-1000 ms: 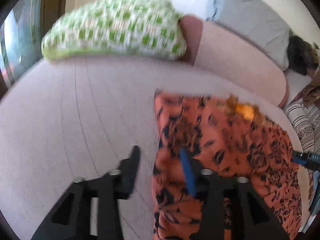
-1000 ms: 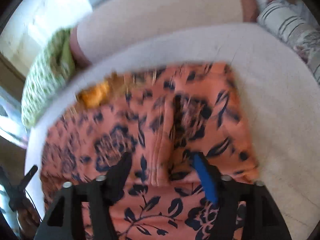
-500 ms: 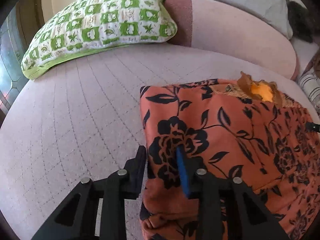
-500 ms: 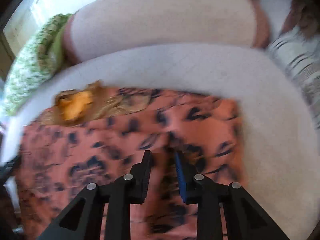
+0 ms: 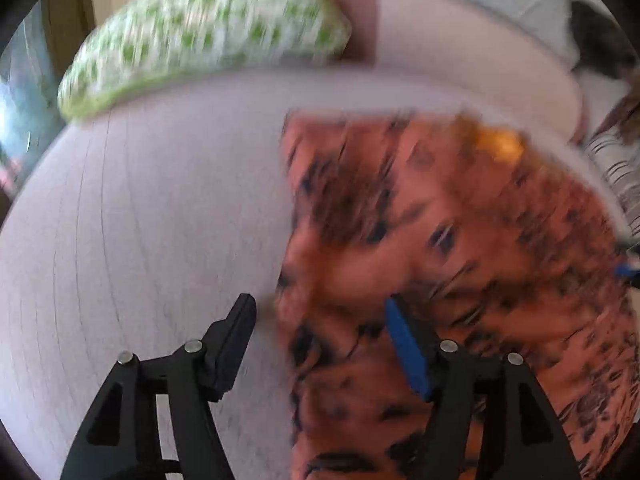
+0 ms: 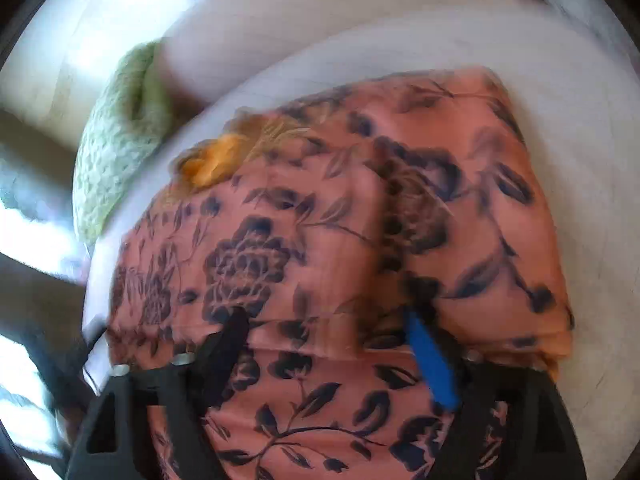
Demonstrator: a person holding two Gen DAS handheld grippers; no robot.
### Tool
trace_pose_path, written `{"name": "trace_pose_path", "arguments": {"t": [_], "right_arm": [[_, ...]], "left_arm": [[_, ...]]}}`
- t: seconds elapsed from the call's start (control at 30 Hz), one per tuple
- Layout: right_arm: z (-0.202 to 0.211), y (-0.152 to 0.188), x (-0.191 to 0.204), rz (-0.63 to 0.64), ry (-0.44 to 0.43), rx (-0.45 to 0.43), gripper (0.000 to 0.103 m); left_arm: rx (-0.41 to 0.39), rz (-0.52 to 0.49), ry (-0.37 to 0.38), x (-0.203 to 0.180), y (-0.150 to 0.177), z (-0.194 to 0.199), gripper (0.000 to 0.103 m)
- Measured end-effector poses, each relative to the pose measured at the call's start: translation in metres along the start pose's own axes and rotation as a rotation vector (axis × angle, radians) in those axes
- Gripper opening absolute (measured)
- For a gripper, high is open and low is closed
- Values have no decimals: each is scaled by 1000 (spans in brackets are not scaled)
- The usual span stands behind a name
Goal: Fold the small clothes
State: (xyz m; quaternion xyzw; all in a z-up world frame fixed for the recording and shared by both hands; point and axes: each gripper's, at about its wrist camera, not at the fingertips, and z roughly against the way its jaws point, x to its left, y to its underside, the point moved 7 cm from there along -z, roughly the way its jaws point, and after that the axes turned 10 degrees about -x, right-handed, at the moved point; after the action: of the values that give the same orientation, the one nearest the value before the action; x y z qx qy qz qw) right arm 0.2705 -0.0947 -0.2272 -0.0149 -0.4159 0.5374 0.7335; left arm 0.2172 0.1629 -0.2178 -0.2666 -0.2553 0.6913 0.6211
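The orange flowered garment (image 6: 360,240) lies on the pale quilted bed (image 5: 140,220), already doubled over on itself by the look of it, with a thick rounded fold along its near left edge and a scrap of yellow-orange lining (image 6: 216,160) peeping out at the far side. A green checked pillow (image 5: 200,32) sits well apart at the head of the bed.

Both tools are open. The left gripper (image 5: 320,320) has its fingers spread wide, straddling the garment's left edge: the black one over bare bed, the blue one over the cloth. The right gripper (image 6: 328,332) is spread too, both fingers over the printed fabric near a raised crease, gripping nothing that I can make out.

What worries me is the bulk. If either pair of fingers closes on only the top layer, I'd expect the under layers to stay behind and the fold to slide apart when lifted. The left one, sitting half off the cloth, could just as easily pinch the bed cover along with the hem. Both views are smeared with motion, so exact contact is hard to tell; if the two hands lift unevenly, the edges would likely end up skewed
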Motion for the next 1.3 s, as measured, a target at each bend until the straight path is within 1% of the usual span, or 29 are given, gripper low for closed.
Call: {"name": "trace_pose_path", "arguments": {"t": [0.07, 0.13, 0.17, 0.2, 0.27, 0.3, 0.37, 0.43, 0.47, 0.5, 0.53, 0.57, 0.6, 0.63, 0.67, 0.73, 0.77, 0.83, 0.87, 0.9, 0.93, 0.97, 1.0, 1.07, 1.13, 1.17, 1.2, 1.27, 1.3], "right_arm": [[26, -6, 11, 32, -44, -47, 77], [40, -14, 10, 88, -28, -105, 82], [41, -20, 2, 85, -9, -118, 85], [37, -23, -19, 22, 2, -118, 85], [28, -33, -49, -101, 16, -97, 85], [22, -32, -63, -165, -14, -91, 84], [36, -42, -62, -215, -67, -115, 84], [53, -52, -45, -184, -154, -151, 84], [55, -58, -41, -164, -163, -166, 84], [54, -62, -41, -161, -162, -165, 84], [44, -65, -41, -172, -167, -149, 84], [28, -64, -57, -182, -95, -108, 84], [13, -61, -69, -209, -34, -81, 79], [12, -61, -74, -268, -57, -95, 79], [20, -64, -72, -288, -82, -123, 79], [29, -75, -54, -237, -126, -170, 80], [28, -80, -47, -222, -137, -169, 80], [16, -90, -38, -213, -175, -133, 80], [6, -96, -38, -201, -169, -121, 80], [-10, -99, -51, -188, -101, -109, 80], [-23, -98, -53, -221, -101, -99, 80], [-26, -100, -60, -293, -132, -107, 80], [-19, -104, -55, -324, -147, -134, 80], [-5, -112, -40, -253, -157, -173, 80], [-9, -117, -34, -229, -165, -166, 80], [-13, -118, -39, -218, -152, -154, 80], [-25, -119, -53, -205, -82, -135, 79], [-31, -123, -59, -289, -126, -143, 79], [-23, -130, -49, -273, -154, -175, 80]], "left_arm": [[-75, 4, 13, 1, -5, 18, 67], [-111, 5, 42, -2, -9, 32, 68], [-127, 7, 55, -3, -10, 35, 69], [-137, 12, 69, -4, -9, 36, 74], [-99, 5, 42, -3, -2, 23, 76], [-41, 4, 18, -1, 8, 11, 75], [-66, 9, 25, 0, 7, 13, 76], [-112, 18, 56, -4, -1, 23, 76], [-126, 15, 60, -5, -2, 24, 76], [-129, 14, 62, -6, -2, 23, 76], [-109, 18, 61, -6, 1, 17, 76], [-74, 29, 54, -3, 5, 11, 76], [-72, 38, 55, -2, 7, 10, 76], [-84, 41, 60, -2, 4, 12, 76], [-89, 44, 66, -1, 3, 13, 76], [-86, 60, 71, 2, 4, 13, 76], [-84, 63, 72, 4, 6, 11, 76], [-86, 53, 69, 3, 6, 12, 78], [-86, 48, 69, 2, 6, 12, 79], [-83, 45, 69, 1, 6, 12, 80], [-82, 44, 71, 1, 6, 13, 80], [-83, 45, 75, 1, 6, 13, 81], [-84, 49, 79, 0, 5, 11, 81], [-84, 52, 88, -1, 5, 10, 83], [-84, 34, 80, -3, 6, 10, 85], [-83, 29, 78, -4, 7, 10, 85], [-81, 28, 78, -4, 7, 9, 85], [-82, 32, 82, -4, 7, 9, 86], [-85, 37, 87, -4, 7, 9, 86]]}}
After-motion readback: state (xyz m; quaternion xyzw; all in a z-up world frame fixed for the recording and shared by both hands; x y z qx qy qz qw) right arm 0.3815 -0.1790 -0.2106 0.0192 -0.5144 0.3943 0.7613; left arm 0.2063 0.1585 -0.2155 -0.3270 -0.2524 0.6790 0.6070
